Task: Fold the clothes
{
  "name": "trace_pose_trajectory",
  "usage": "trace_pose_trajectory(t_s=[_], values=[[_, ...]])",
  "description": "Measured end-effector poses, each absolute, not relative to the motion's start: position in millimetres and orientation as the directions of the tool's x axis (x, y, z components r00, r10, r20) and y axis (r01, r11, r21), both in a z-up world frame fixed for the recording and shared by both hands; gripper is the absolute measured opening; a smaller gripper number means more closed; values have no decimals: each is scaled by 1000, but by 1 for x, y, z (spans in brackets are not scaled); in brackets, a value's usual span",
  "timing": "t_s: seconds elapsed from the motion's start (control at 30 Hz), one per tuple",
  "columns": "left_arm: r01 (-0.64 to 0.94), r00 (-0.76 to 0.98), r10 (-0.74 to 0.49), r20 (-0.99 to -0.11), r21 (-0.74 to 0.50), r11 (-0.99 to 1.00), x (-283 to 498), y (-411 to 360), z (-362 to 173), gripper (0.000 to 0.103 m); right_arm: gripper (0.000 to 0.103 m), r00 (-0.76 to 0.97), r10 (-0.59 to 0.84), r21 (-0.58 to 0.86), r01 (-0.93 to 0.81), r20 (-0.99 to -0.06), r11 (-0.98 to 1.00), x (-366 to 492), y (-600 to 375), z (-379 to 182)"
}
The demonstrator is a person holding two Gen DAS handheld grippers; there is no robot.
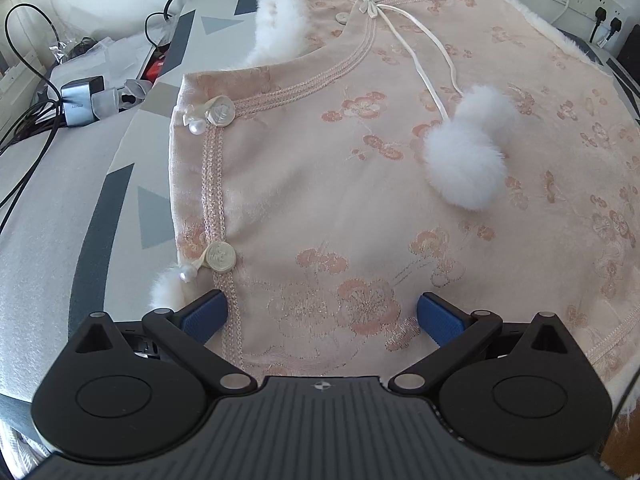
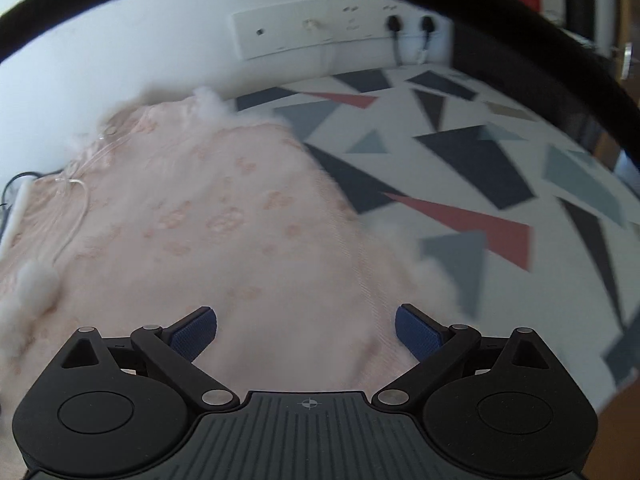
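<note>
A pink floral brocade garment (image 1: 320,200) with white fur trim lies flat on a bed with a geometric-patterned sheet (image 1: 60,240). It has knot buttons (image 1: 218,256) down its left edge and two white pom-poms (image 1: 468,152) on cords. My left gripper (image 1: 322,314) is open, just above the garment's lower left part, holding nothing. In the right wrist view, the garment (image 2: 220,220) shows blurred, with its fur-trimmed right edge (image 2: 404,236). My right gripper (image 2: 306,330) is open over the garment's lower right part, empty.
Cables and a grey charger (image 1: 80,100) lie at the left of the bed. Wall sockets (image 2: 320,28) with plugs are at the back wall. The patterned sheet (image 2: 480,180) spreads to the right of the garment. A black cable (image 2: 520,28) arcs across the right wrist view.
</note>
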State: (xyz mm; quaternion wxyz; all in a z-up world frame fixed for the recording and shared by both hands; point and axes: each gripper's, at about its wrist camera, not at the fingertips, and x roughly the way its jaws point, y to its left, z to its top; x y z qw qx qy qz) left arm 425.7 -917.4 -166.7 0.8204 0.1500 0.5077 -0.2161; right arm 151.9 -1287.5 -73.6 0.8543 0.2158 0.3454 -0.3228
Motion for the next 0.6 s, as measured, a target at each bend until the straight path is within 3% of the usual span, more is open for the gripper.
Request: trace_pose_trajectory(t_s=[0.2, 0.43, 0.5, 0.6], values=[[507, 400, -206, -893, 28, 861, 424, -916, -167, 103, 94, 560, -489, 258, 792, -669, 553, 89, -1279, -75], [509, 408, -218, -886, 23, 860, 422, -914, -167, 103, 86, 552, -461, 267, 793, -695, 547, 75, -1268, -98], [512, 410, -222, -885, 21, 859, 422, -914, -167, 103, 75, 563, -467, 254, 781, -682, 571, 81, -1266, -100], [514, 406, -221, -887, 22, 857, 422, -914, -167, 103, 68, 559, -457, 223, 767, -691, 601, 100, -1269, -99]])
